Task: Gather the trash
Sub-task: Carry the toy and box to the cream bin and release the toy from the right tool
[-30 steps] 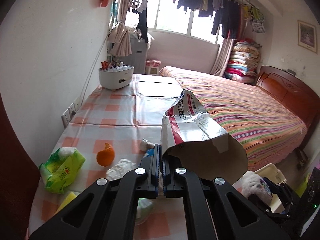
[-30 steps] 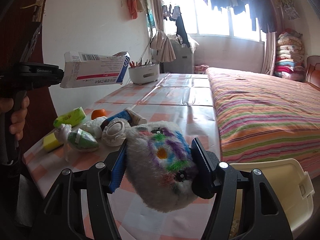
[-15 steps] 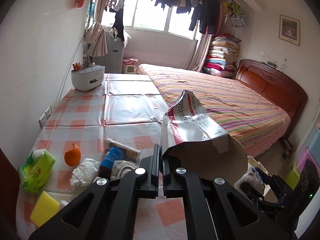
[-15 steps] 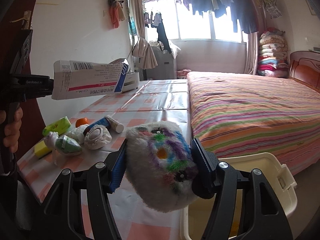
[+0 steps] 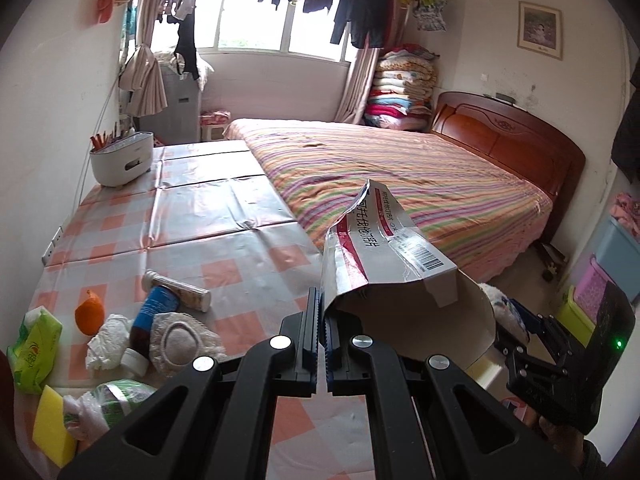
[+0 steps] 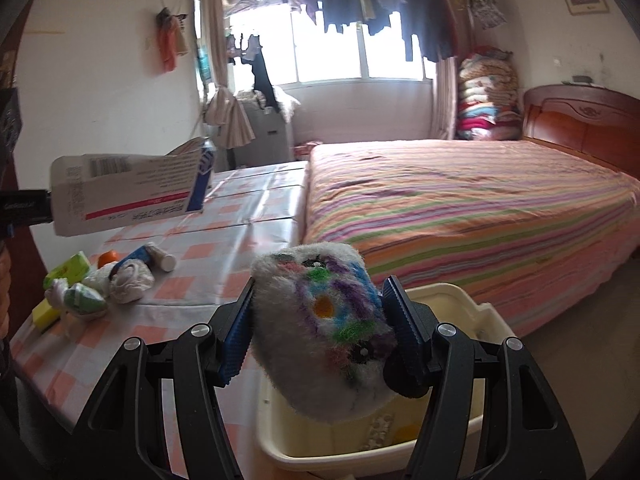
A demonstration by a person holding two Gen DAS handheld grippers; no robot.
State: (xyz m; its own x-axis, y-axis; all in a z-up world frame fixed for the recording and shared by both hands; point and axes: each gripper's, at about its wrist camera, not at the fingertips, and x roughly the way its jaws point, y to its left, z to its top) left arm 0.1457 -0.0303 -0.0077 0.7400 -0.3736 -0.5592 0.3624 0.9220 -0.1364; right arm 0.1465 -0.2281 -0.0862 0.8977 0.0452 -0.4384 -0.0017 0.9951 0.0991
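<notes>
The right claw is clamped on a fluffy sock above the cream bin, just off the counter edge at 6 o'clock. The left claw pinches a torn medicine box over open counter at 12 o'clock

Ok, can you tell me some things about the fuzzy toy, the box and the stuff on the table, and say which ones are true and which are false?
1. The right tool squeezes a fuzzy toy with colourful patches. True.
2. The fuzzy toy lies on the bed. False: it hangs over the cream bin beside the table.
3. The left tool pinches a torn cardboard box. True.
4. The cardboard box is already in the bin. False: it is held up in the air above the table.
5. An orange fruit sits on the table near a green packet. True.
6. The sponge on the table is blue. False: it is yellow.
</notes>
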